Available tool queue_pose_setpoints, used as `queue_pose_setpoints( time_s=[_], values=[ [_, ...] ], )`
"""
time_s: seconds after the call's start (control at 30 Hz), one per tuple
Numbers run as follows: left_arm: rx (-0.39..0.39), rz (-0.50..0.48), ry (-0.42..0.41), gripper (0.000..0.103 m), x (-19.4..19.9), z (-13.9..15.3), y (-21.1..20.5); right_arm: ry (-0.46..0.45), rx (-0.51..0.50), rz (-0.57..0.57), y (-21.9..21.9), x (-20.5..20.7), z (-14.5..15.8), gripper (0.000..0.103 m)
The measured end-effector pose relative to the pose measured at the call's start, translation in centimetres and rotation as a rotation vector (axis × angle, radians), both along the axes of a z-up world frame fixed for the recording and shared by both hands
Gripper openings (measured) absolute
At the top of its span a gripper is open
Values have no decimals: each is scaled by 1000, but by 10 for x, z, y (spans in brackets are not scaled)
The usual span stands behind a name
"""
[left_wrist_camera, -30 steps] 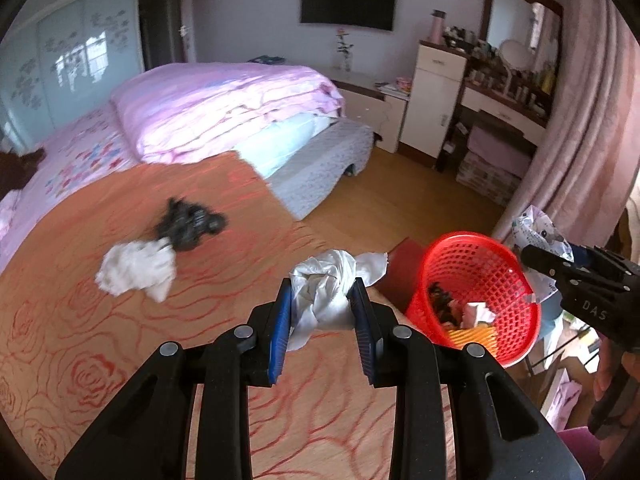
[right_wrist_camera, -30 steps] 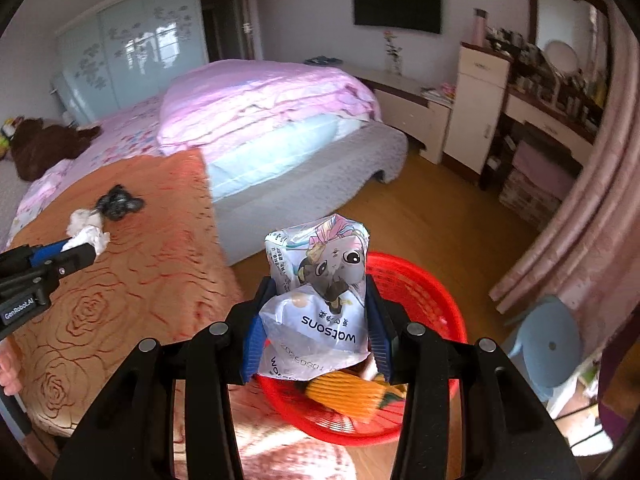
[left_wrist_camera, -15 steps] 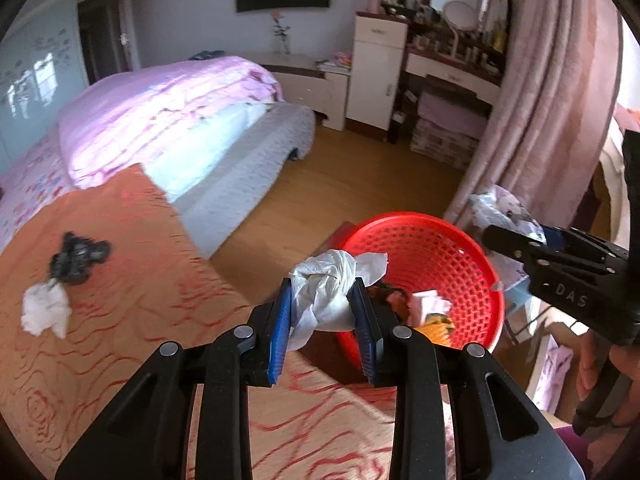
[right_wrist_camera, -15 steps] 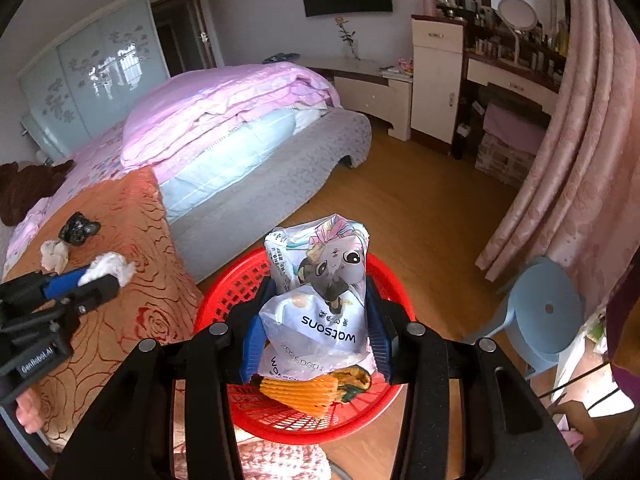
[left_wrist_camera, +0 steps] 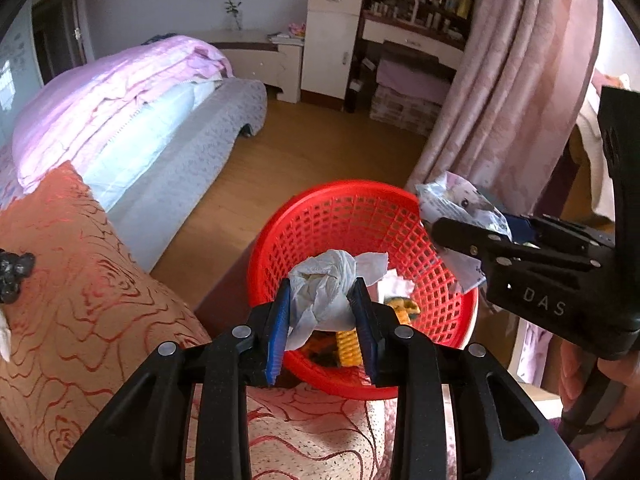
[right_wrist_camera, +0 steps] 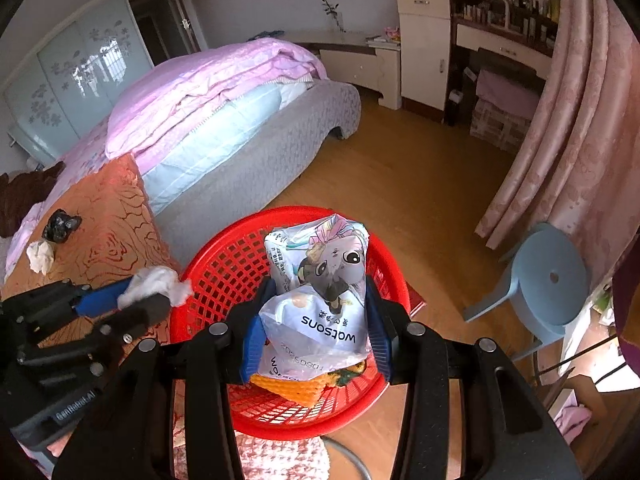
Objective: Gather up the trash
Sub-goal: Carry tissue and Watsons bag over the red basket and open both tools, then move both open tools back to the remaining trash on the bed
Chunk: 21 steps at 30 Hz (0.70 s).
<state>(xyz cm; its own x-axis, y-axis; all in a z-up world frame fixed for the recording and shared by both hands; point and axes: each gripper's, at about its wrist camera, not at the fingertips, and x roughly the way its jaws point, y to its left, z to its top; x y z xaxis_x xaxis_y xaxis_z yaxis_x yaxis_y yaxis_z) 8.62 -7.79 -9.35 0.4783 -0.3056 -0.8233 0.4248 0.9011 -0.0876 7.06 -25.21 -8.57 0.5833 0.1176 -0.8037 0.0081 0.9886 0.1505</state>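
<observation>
Above the red mesh basket [left_wrist_camera: 352, 216], the left gripper [left_wrist_camera: 322, 300] is clenched on one crumpled white tissue wad [left_wrist_camera: 324, 292], its two blue-padded fingers [left_wrist_camera: 277, 322] pressing the wad from either side over the basket's near rim. Beside it, the right gripper [right_wrist_camera: 316, 320] grasps one printed plastic bag [right_wrist_camera: 320, 280] bearing a cartoon cat and the word "watsons", held over the same basket [right_wrist_camera: 224, 264]; in the left wrist view this bag [left_wrist_camera: 460, 208] sits at the basket's far right rim. Inside the basket lie a yellow ribbed piece [left_wrist_camera: 350, 346], which also shows orange below the bag in the right wrist view [right_wrist_camera: 292, 390], and some white paper scraps [left_wrist_camera: 394, 286]. The basket stands just beside the corner of an orange rose-patterned blanket [right_wrist_camera: 112, 224] covering the bed. Two pieces of trash lie on that blanket, well apart from the basket: one black crumpled lump [right_wrist_camera: 60, 224] and one white tissue [right_wrist_camera: 40, 254], just beside each other near the blanket's left edge. Farther out are one folded pink quilt [right_wrist_camera: 208, 92], the wooden floor [right_wrist_camera: 420, 184], one light blue stool [right_wrist_camera: 548, 276], pink curtains [right_wrist_camera: 580, 120] and a white dresser [right_wrist_camera: 424, 40].
</observation>
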Motion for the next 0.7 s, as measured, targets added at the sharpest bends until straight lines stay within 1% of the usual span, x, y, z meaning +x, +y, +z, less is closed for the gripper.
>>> queue_pose_setpoints(
  time_s=[0.07, 0.13, 0.17, 0.23, 0.3, 0.43, 0.5, 0.7],
  values=[
    [3, 1, 3, 34, -2, -2, 2, 5, 6, 0, 0, 1, -1, 45],
    [5, 8, 0, 45, -3, -1, 5, 1, 3, -7, -1, 1, -1, 52],
    [3, 13, -1, 48, -2, -1, 4, -2, 2, -14, -1, 1, 0, 54],
    [-5, 26, -3, 57, -2, 2, 9, -4, 5, -16, -2, 1, 0, 56],
    [-14, 41, -5, 60, -3, 4, 14, -6, 10, -19, -1, -1, -1, 61],
    [-1, 69, -23, 66, -7, 8, 22, -8, 8, -10, 3, -2, -1, 63],
    [11, 87, -36, 67, -9, 11, 26, -14, 8, -3, 5, -3, 0, 67],
    [40, 129, -74, 70, -16, 21, 42, -51, 2, 31, 17, -9, 7, 72]
  ],
)
